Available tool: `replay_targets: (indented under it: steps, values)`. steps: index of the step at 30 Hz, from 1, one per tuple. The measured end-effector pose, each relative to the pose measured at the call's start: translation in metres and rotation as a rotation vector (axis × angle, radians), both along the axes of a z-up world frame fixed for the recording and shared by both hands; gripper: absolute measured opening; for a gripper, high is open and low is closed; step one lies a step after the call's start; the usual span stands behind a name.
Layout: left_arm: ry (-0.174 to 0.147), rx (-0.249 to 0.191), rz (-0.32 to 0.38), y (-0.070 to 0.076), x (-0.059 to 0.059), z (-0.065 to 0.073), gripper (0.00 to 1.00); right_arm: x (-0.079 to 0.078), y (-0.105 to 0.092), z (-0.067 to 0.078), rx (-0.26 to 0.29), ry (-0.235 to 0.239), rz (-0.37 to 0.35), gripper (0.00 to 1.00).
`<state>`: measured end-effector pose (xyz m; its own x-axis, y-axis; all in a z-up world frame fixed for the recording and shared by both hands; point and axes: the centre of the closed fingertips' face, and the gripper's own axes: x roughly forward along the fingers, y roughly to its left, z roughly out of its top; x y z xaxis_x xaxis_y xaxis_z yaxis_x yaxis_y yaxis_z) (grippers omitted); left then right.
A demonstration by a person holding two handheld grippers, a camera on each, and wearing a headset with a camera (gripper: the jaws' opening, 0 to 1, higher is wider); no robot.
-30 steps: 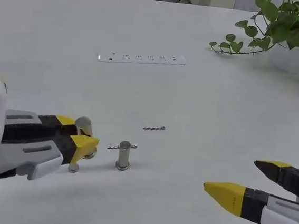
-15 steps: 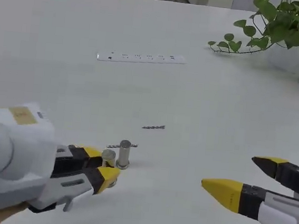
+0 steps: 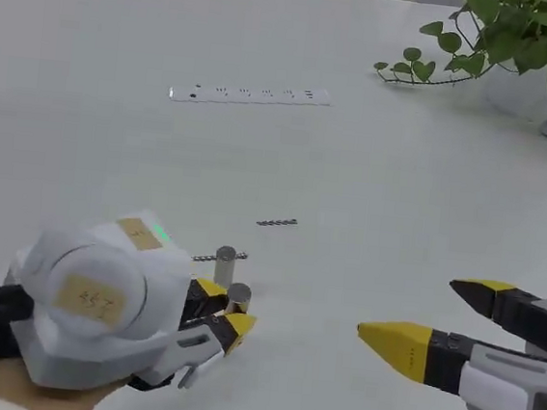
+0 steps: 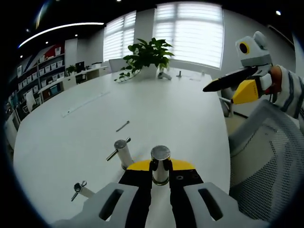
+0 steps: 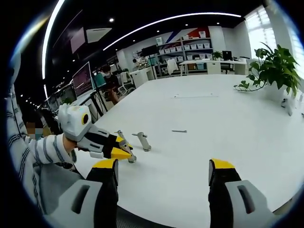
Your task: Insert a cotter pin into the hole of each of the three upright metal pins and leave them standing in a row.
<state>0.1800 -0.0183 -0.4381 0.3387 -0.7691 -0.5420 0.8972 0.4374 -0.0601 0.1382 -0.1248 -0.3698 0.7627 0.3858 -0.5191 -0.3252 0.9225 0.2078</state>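
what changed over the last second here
The left tongs, shut on a bare short steel pin, carried it rightward, from left of the upright steel pin with a cotter pin through it to its near right side. The open right tongs, that pinned post and the loose cotter pin stayed put.

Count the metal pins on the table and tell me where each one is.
3. The bare pin is clamped in the left gripper; the middle pin, cotter pin through it, stands just beyond; the far-left pin, also fitted, sits beside that gripper.
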Motion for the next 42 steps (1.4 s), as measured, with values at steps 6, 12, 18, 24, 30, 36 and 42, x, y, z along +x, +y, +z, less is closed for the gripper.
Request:
replay_targets:
  steps: [6,12,18,24,30,36,42]
  values:
    - [0.011,0.013,0.011,0.001,-0.001,-0.007,0.09,-0.002,-0.001,-0.001,0.000,0.002,-0.011,0.76]
    - [0.019,0.016,0.018,-0.002,-0.001,-0.011,0.09,-0.003,-0.001,-0.004,0.005,0.007,-0.023,0.76]
    - [0.027,0.029,0.022,-0.003,-0.003,-0.016,0.09,-0.004,0.001,-0.005,0.008,0.009,-0.027,0.76]
    - [0.012,0.034,0.026,0.000,-0.004,-0.017,0.09,-0.004,-0.001,-0.004,0.019,0.001,-0.039,0.76]
    - [0.014,0.062,0.021,0.002,-0.008,-0.025,0.09,-0.004,-0.001,-0.005,0.027,0.002,-0.042,0.76]
    - [0.023,0.066,0.025,0.002,-0.009,-0.026,0.09,-0.005,0.001,-0.007,0.030,0.007,-0.039,0.75]
    - [0.022,0.076,0.026,0.007,-0.013,-0.027,0.09,-0.006,0.002,-0.010,0.015,0.015,-0.028,0.75]
